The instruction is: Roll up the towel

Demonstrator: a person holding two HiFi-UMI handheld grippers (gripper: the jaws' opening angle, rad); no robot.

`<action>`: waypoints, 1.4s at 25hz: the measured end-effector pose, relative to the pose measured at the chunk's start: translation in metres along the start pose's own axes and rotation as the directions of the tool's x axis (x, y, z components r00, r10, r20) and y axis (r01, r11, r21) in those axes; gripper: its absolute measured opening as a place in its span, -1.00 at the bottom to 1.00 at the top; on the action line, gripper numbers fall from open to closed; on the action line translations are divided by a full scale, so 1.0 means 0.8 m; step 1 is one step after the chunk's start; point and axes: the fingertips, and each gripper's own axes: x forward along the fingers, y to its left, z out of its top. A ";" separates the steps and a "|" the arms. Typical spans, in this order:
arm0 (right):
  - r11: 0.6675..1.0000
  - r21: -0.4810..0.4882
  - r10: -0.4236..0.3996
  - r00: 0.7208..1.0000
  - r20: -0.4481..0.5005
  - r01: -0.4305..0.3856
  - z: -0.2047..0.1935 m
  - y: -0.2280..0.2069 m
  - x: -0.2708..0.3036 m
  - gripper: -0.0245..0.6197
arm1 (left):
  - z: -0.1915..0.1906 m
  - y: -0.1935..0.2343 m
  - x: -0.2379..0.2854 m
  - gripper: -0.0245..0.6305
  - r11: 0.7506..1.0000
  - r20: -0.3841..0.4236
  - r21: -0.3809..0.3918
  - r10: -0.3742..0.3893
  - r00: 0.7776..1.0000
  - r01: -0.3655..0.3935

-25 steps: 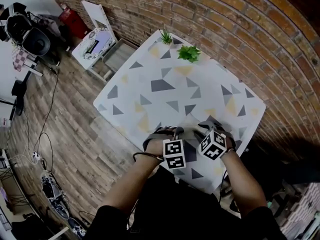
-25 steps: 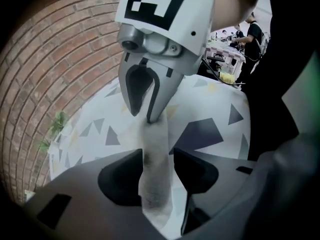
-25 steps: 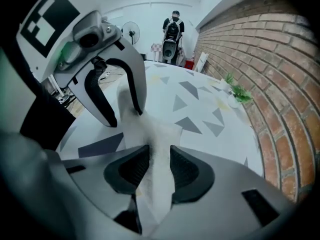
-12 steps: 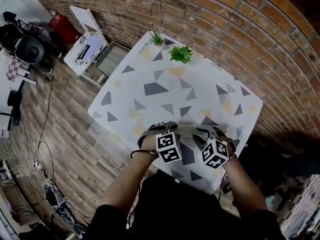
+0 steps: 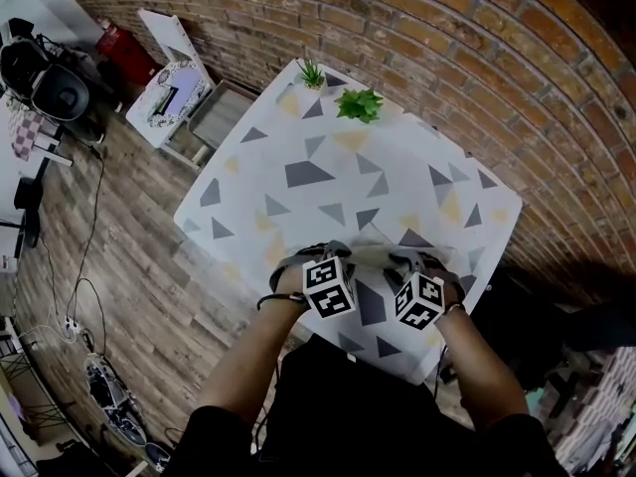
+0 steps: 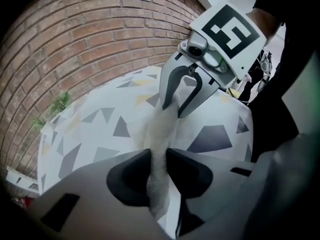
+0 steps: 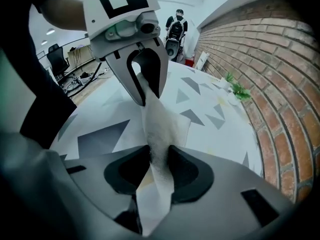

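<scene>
Looking along my left gripper (image 6: 157,166), I see its jaws, which have just been closing, clamped on the white towel (image 6: 162,129). My right gripper (image 7: 160,170) has just eased its jaws wider, yet its pads pinch the same towel. The cloth runs between the two over the near edge of the patterned table (image 5: 328,167). From the head view it seems bunched, though that is hard to tell.

no text, label or number can be read.
</scene>
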 end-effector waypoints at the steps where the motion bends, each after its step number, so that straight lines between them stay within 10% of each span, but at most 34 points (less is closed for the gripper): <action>1: 1.000 -0.002 0.009 1.000 -0.001 -0.009 -0.002 0.005 -0.002 -0.52 | -0.001 -0.006 0.000 -0.61 1.000 -0.004 0.002 -0.008 1.000 0.008; 15: 0.971 -0.086 0.221 0.975 -0.005 -0.221 -0.027 0.102 -0.047 -0.58 | -0.024 -0.125 -0.020 -0.65 0.986 -0.048 -0.019 -0.169 0.984 0.168; 35: 0.993 -0.004 0.121 0.991 -0.055 -0.122 0.027 -0.015 0.008 -0.48 | -0.036 0.001 -0.019 -0.38 0.999 -0.023 -0.042 -0.011 1.000 0.010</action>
